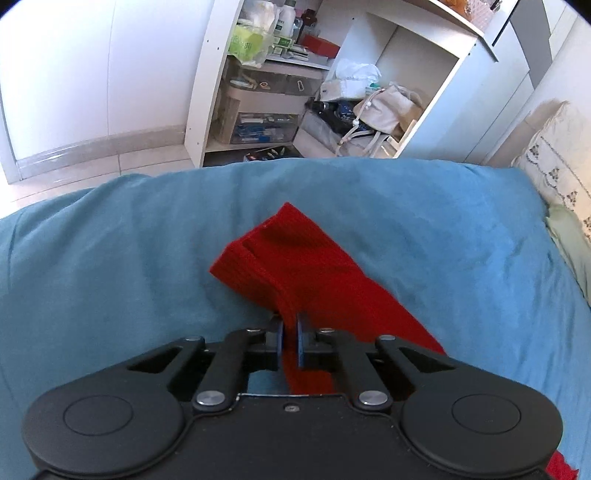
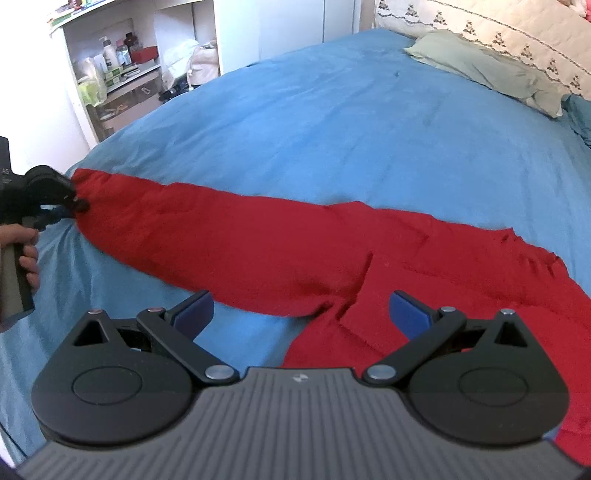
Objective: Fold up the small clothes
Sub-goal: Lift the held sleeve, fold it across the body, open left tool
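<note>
A red knitted garment (image 2: 280, 254) lies spread on the blue bed cover (image 2: 332, 122). One long sleeve runs out to the left. My left gripper (image 1: 290, 325) is shut on the end of that sleeve (image 1: 291, 269), the red cloth pinched between its blue pads. In the right wrist view the left gripper (image 2: 75, 205) shows at the far left edge, clamped on the sleeve's cuff, with a hand on its handle. My right gripper (image 2: 301, 308) stands open just above the fold where the sleeve meets the body, its blue pads apart and nothing pressed between them.
A white shelf unit (image 1: 280, 85) crammed with boxes, bottles and bags stands beyond the bed's far edge. A pale green pillow (image 2: 480, 70) and an embroidered cream quilt (image 2: 517, 33) lie at the head of the bed. Tiled floor (image 1: 92, 170) is to the left.
</note>
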Demonstrator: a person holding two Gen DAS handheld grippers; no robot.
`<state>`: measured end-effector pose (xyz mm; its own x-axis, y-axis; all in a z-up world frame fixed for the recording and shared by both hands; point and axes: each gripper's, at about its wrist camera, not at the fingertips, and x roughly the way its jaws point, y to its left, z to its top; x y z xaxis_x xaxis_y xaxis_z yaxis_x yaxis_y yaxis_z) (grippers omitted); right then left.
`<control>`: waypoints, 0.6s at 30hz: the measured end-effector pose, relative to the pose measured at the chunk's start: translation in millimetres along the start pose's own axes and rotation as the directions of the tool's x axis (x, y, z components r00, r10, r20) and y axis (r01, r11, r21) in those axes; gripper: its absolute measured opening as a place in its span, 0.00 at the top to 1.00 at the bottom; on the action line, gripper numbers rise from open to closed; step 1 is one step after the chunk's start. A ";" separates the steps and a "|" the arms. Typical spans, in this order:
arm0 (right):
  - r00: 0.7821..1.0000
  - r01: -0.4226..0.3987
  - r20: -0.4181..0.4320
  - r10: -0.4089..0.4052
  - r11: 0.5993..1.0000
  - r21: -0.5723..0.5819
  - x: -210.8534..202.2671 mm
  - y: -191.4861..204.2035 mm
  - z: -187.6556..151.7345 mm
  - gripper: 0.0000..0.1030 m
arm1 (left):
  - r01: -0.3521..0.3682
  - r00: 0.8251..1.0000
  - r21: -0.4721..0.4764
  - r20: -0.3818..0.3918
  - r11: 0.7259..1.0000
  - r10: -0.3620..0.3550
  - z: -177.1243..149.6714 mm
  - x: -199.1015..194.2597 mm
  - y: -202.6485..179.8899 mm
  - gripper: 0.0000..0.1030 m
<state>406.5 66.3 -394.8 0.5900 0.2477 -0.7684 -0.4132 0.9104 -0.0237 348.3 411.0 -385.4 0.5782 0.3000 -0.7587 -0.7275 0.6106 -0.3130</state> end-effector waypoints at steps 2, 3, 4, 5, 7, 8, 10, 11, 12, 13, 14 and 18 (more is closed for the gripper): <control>1.000 0.005 0.011 -0.005 1.000 0.011 1.8 -6.2 -3.8 0.00 | -0.004 1.000 0.016 0.012 1.000 0.003 -0.8 -3.7 -3.5 0.95; 1.000 0.008 0.015 -0.008 1.000 0.019 2.2 -9.9 -5.9 0.00 | 0.000 1.000 0.025 0.019 1.000 -0.001 -0.1 -5.5 -6.2 0.95; 1.000 0.012 0.018 -0.012 0.999 0.030 3.4 -13.5 -7.9 0.00 | 0.007 1.000 0.033 0.029 0.999 -0.008 0.9 -9.4 -11.0 0.95; 1.000 0.015 0.019 -0.016 0.999 0.039 3.7 -17.6 -9.5 0.00 | 0.018 0.999 0.043 0.040 0.999 -0.019 2.4 -13.2 -16.4 0.95; 0.999 0.023 0.027 -0.025 0.998 0.065 1.8 -27.6 -12.0 0.00 | 0.048 0.996 0.082 0.070 0.995 -0.054 3.1 -31.5 -35.5 0.95; 0.999 0.026 0.033 -0.029 0.997 0.078 -0.4 -33.4 -13.2 0.00 | 0.063 0.994 0.102 0.081 0.993 -0.071 2.9 -39.1 -45.4 0.95; 0.998 0.035 0.048 -0.040 0.995 0.097 -6.5 -46.9 -15.9 0.00 | 0.113 0.987 0.155 0.100 0.981 -0.130 -0.2 -61.2 -75.2 0.95; 0.997 0.042 0.053 -0.048 0.994 0.104 -10.3 -53.1 -16.7 0.00 | 0.140 0.981 0.183 0.105 0.973 -0.160 -3.3 -71.8 -91.2 0.95; 0.997 0.052 0.058 -0.059 0.992 0.112 -14.9 -61.0 -18.0 0.00 | 0.175 0.973 0.225 0.108 0.959 -0.203 -9.4 -85.9 -112.7 0.95; 0.996 0.061 0.060 -0.069 0.991 0.121 -19.9 -69.9 -19.6 0.00 | 0.205 0.965 0.266 0.107 0.942 -0.241 -15.7 -97.7 -132.0 0.95; 0.995 0.068 0.060 -0.077 0.989 0.132 -25.4 -80.3 -22.4 0.00 | 0.236 0.955 0.309 0.100 0.921 -0.279 -23.4 -108.6 -151.4 0.95; 0.992 0.110 0.047 -0.121 0.976 0.190 -50.8 -128.2 -37.1 0.00 | 0.385 0.896 0.465 0.017 0.797 -0.443 -71.4 -156.8 -243.7 0.95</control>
<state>403.8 -75.3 -376.4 0.6673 0.1509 -0.7293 -0.2064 0.9784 0.0137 408.6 162.8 -231.0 0.8468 0.0109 -0.5317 -0.1853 0.9432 -0.2757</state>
